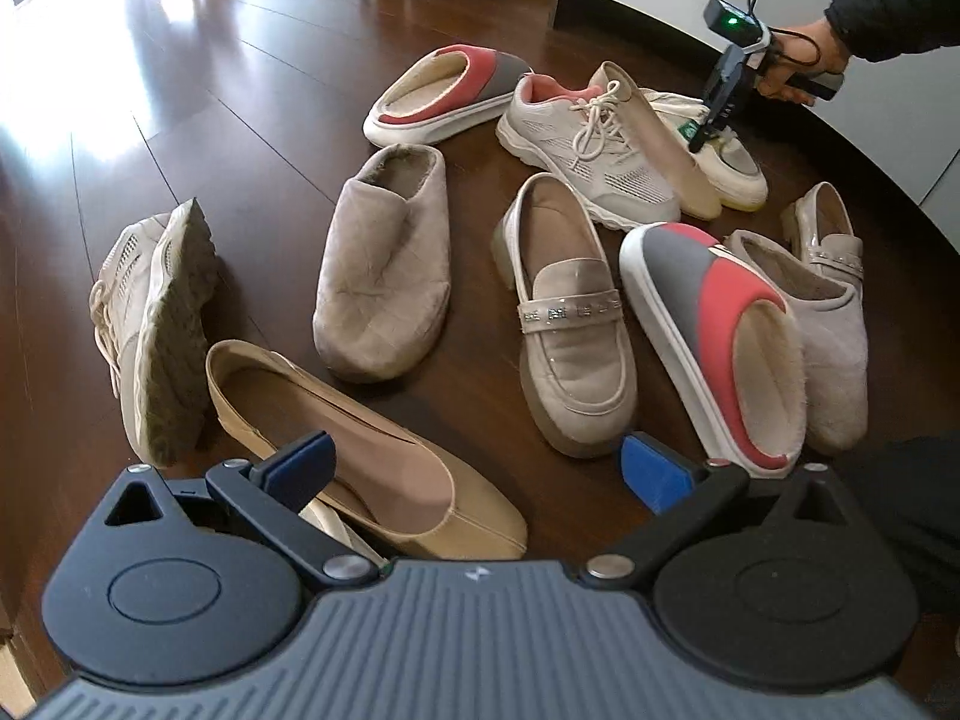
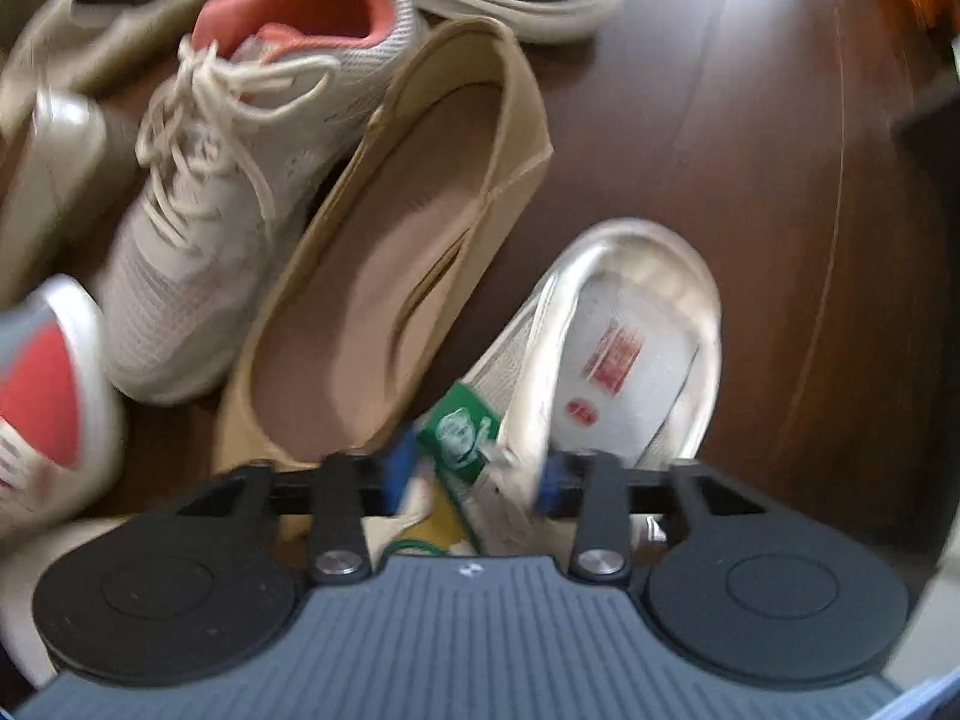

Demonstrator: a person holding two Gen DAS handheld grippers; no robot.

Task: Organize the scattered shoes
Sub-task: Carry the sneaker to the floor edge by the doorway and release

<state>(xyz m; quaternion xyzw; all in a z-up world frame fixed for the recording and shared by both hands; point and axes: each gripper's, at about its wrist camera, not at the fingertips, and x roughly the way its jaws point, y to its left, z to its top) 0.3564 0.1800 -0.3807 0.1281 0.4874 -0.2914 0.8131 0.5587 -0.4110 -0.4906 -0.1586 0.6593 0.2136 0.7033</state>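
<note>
Shoes are scattered on the wooden floor. At far right, a white sneaker's green-tagged tongue is pinched by the right gripper. The left gripper's jaws are spread above a beige flat.

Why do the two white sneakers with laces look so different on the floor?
The left sneaker is tipped on its side, showing its bumpy, dirty sole; the far sneaker stands upright, showing its pink lining. The left one lies alone at the edge; the far one touches a tan flat shoe. Both are white mesh with laces.
</note>
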